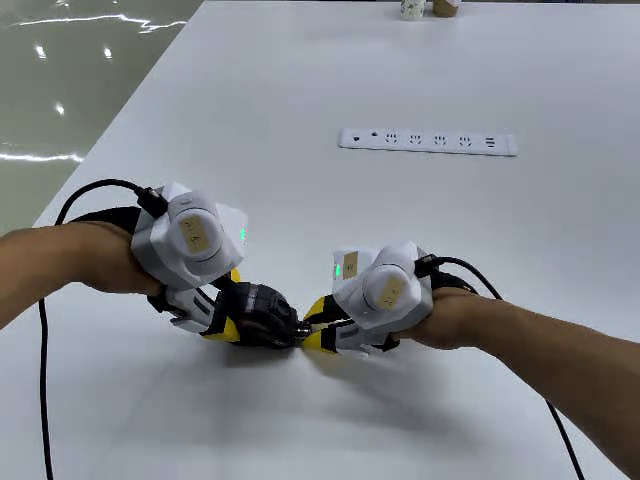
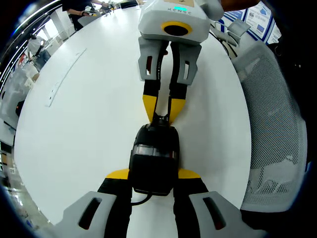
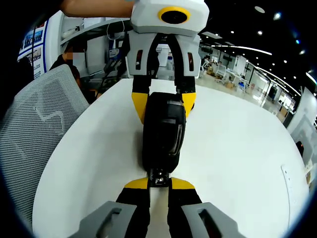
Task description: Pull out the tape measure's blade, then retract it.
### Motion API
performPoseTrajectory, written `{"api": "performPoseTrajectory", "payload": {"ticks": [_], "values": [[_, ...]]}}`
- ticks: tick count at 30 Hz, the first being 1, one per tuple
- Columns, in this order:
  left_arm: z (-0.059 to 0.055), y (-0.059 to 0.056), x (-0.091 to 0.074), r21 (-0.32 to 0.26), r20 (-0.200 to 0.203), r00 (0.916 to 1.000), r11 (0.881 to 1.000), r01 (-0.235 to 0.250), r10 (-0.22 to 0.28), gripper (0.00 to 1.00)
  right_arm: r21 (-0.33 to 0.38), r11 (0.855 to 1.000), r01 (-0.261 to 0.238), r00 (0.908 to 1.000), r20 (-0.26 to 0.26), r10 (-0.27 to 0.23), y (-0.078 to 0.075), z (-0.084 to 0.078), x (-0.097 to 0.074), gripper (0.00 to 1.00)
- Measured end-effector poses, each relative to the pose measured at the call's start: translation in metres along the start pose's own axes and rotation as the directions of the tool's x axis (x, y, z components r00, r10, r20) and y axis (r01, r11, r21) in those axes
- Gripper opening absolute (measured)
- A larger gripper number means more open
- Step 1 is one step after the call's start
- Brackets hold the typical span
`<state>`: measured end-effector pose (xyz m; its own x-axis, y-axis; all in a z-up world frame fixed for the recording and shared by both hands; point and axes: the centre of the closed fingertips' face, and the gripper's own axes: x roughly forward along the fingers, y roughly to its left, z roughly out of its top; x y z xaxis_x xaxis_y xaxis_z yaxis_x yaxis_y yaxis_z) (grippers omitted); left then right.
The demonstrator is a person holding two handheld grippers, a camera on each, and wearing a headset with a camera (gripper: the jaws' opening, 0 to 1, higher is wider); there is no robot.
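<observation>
A black tape measure [image 1: 262, 315] lies on the white table [image 1: 400, 220] between the two grippers. My left gripper [image 1: 238, 305] is shut on its case, the yellow fingertips [image 2: 119, 174] pressing both sides of the case [image 2: 154, 161]. Facing it from the right, my right gripper [image 1: 312, 325] is shut on the blade's end hook [image 3: 158, 176], right at the case mouth [image 2: 161, 119]. No length of blade shows outside the case [image 3: 163, 131]. Both grippers sit low over the table, nose to nose.
A white power strip [image 1: 428, 141] lies farther back on the table. Small containers [image 1: 412, 8] stand at the far edge. The table's left edge runs beside a glossy floor [image 1: 60, 80]. A grey mesh chair [image 2: 277, 124] stands close to the near side. Black cables [image 1: 42, 330] trail from both grippers.
</observation>
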<state>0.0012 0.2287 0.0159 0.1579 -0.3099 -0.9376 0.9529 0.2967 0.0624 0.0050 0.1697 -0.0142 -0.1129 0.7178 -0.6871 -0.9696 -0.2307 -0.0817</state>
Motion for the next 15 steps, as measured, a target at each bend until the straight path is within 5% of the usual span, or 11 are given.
{"api": "performPoseTrajectory", "payload": {"ticks": [15], "values": [[0.0,0.001,0.001,-0.009,0.001,1.0,1.0,0.0,0.0,0.26,-0.006,1.0,0.002,0.9999,-0.015,-0.002,0.0,-0.011,-0.011,0.09]]}}
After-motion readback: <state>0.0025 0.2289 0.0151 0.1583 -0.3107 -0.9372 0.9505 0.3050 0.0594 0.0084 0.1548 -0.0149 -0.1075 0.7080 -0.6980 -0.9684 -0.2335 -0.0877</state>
